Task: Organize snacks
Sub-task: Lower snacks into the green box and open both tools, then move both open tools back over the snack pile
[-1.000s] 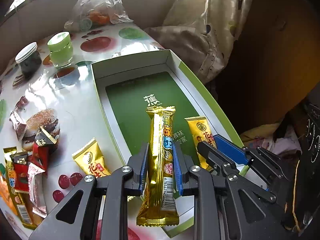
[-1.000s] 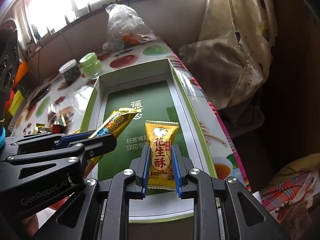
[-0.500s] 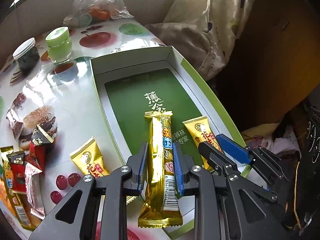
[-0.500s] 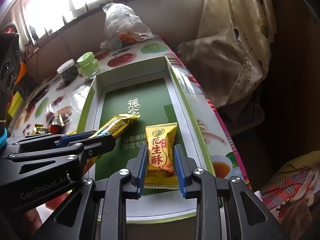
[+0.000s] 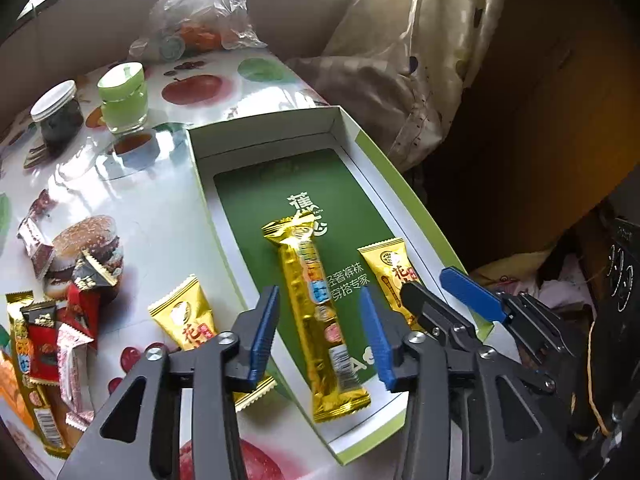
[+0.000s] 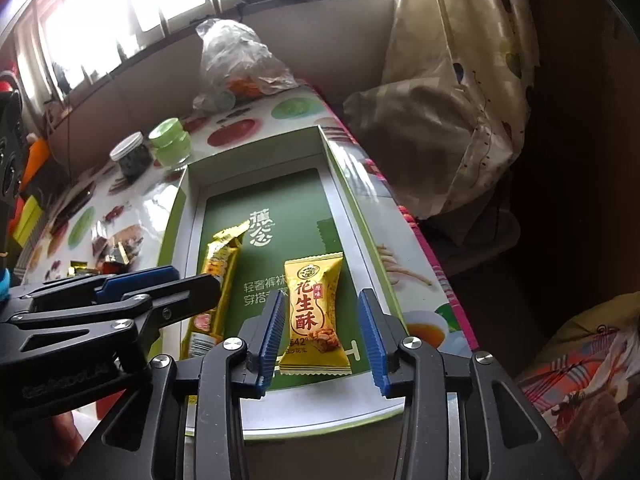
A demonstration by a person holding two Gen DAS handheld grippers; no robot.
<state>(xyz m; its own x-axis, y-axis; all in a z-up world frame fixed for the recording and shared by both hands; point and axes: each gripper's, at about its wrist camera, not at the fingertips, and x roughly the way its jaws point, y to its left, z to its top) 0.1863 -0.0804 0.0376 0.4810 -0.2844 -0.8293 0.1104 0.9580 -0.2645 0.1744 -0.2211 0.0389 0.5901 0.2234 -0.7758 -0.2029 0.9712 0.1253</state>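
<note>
A glossy tablecloth (image 5: pixel 168 208) printed with apples, a burger and cherries covers the table, which stands under a barred window (image 6: pixel 160 4) with a cream patterned curtain (image 6: pixel 460 92) hanging beyond the far right edge. Ahead of both jaw pairs lies a shallow white box (image 5: pixel 362 152) with a lime rim and a dark green floor printed in white Chinese characters. The left gripper (image 5: pixel 320 334) has just been opening; its blue pads stand clear of the long gold snack bar (image 5: pixel 310 304), which lies on the box floor between them, its barcode end nearest the jaws. The right gripper (image 6: pixel 322 336) has likewise just been opening, and the yellow pouch (image 6: pixel 314 306) reading 花生酥 rests flat between its 2 pads, untouched by either. Left of the left jaws, outside the box, lies a second yellow pouch (image 5: pixel 184 314) and further left a heap of red, black and pink wrappers (image 5: pixel 52 324). Far beyond the jaws stand a green-lidded jar (image 5: pixel 122 98), a white-lidded dark jar (image 5: pixel 58 114) and a crumpled clear plastic bag (image 5: pixel 200 12)
</note>
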